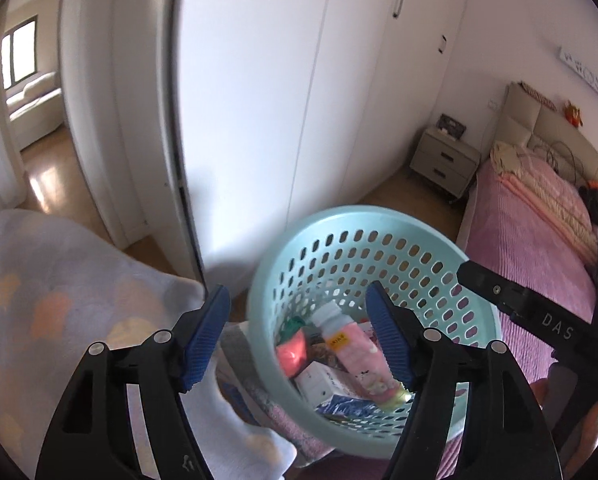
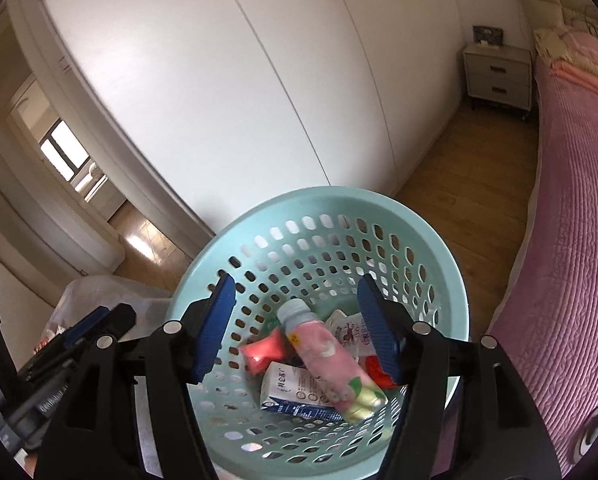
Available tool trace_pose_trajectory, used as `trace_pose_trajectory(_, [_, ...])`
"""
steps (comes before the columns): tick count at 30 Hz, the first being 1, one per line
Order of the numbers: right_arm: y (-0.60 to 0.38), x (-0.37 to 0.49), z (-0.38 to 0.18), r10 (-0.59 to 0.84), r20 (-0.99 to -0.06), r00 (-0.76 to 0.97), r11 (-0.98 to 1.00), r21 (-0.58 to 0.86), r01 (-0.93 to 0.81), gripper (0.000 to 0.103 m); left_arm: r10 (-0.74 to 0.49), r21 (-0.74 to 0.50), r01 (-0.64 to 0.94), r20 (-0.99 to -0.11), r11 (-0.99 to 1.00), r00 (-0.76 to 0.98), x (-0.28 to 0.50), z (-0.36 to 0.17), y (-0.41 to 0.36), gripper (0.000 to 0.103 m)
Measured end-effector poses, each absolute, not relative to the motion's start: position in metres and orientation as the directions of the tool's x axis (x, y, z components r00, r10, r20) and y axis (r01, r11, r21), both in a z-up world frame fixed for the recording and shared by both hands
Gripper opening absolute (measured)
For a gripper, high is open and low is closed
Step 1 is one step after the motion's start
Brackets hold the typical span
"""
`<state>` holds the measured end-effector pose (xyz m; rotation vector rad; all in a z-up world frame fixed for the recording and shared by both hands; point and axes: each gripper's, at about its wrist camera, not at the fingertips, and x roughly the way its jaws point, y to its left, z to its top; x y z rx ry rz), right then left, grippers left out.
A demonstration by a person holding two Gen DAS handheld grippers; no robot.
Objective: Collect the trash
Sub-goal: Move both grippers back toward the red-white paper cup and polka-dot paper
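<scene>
Now both my grippers hang over the basket [image 2: 427,240], which fills the lower middle of each frame. My left gripper [image 1: 297,334] is spread wide with nothing between its blue pads, and my right gripper [image 2: 295,330] is just as wide and empty. Down in the basket lie the pink bottle [image 2: 327,360], a white carton [image 2: 287,390] and a red packet [image 2: 261,356], along with other scraps. I judge a drop is just done and this round is closing. Next I would lift away and search the bed [image 1: 535,248] at right for leftovers; none shows from here.
</scene>
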<state>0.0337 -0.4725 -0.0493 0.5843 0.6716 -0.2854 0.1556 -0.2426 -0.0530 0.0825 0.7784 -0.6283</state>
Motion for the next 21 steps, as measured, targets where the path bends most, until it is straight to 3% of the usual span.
trace_pose_trajectory(10, [-0.416,0.024,-0.015,-0.050,-0.616,0.786,0.870,0.359,0.337,0.060,-0.516,-0.214,0.497,-0.595,0.841,0.616,0.133,-0.015,-0.172,0.069])
trace_pose_trajectory(15, [-0.375,0.026,0.003,-0.026,-0.589,0.807,0.913,0.314,0.259,0.060,-0.492,-0.231,0.443,-0.552,0.866,0.674,0.126,0.001,-0.125,0.073])
trace_pose_trajectory(17, [-0.359,0.029,0.007,-0.018,-0.581,0.813,0.926,0.297,0.232,0.060,-0.469,-0.232,0.412,-0.539,0.881,0.699,0.124,0.005,-0.104,0.080])
trace_pose_trajectory(21, [-0.321,0.037,0.013,0.023,-0.567,0.823,0.953,0.262,0.154,0.067,-0.407,-0.241,0.329,-0.525,0.913,0.747,0.124,0.006,-0.059,0.085])
